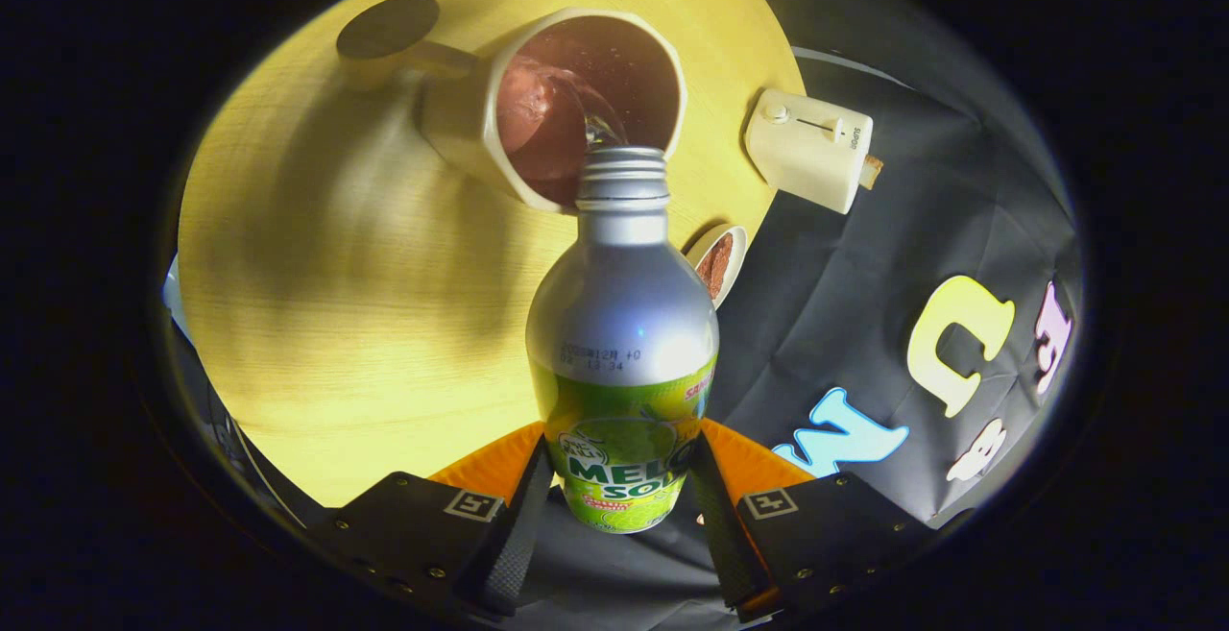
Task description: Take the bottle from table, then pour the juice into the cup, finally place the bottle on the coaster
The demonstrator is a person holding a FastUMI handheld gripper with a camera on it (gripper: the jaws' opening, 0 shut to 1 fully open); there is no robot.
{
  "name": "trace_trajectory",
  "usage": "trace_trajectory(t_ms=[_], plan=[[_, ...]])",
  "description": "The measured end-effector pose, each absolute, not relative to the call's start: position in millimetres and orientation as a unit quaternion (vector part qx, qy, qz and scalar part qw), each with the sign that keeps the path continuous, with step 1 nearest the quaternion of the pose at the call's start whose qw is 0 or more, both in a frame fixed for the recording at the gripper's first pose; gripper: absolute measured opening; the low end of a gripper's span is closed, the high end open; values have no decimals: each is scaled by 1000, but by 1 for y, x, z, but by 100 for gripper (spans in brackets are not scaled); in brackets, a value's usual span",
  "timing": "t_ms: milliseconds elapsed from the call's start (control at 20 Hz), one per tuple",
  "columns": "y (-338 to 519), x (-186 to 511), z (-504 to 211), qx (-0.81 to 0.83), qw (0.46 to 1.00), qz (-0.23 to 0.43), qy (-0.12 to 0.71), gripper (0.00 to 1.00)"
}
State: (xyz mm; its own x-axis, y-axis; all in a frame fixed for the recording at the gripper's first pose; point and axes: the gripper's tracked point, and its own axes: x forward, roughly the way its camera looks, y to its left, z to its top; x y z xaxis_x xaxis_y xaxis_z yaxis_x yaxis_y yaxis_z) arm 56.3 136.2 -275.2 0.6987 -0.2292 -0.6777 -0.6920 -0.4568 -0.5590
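Gripper view: we see the bottle (622, 324) clamped between both fingers (518, 525) of the gripper (619, 525), neck tipped over the cup (566, 103). Clear liquid streams from its mouth into the cup's dark inside. Beyond the cup sits the round coaster (388, 26) on the yellow table (317, 304). Beside the bottle's neck: small dish (718, 261), cream box (809, 146).

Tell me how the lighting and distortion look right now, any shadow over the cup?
Gripper view: fisheye bends the table edge; light falls off to the sides; the cup throws a soft shadow on the wood; bottle, held in the gripper, is sharp, with mild glare on its shoulder.
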Motion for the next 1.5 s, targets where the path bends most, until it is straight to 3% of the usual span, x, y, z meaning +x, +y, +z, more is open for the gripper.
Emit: trace_trajectory(t_ms=[1500], plan=[[150, 67, -245, -865, 340, 266, 256, 76]])
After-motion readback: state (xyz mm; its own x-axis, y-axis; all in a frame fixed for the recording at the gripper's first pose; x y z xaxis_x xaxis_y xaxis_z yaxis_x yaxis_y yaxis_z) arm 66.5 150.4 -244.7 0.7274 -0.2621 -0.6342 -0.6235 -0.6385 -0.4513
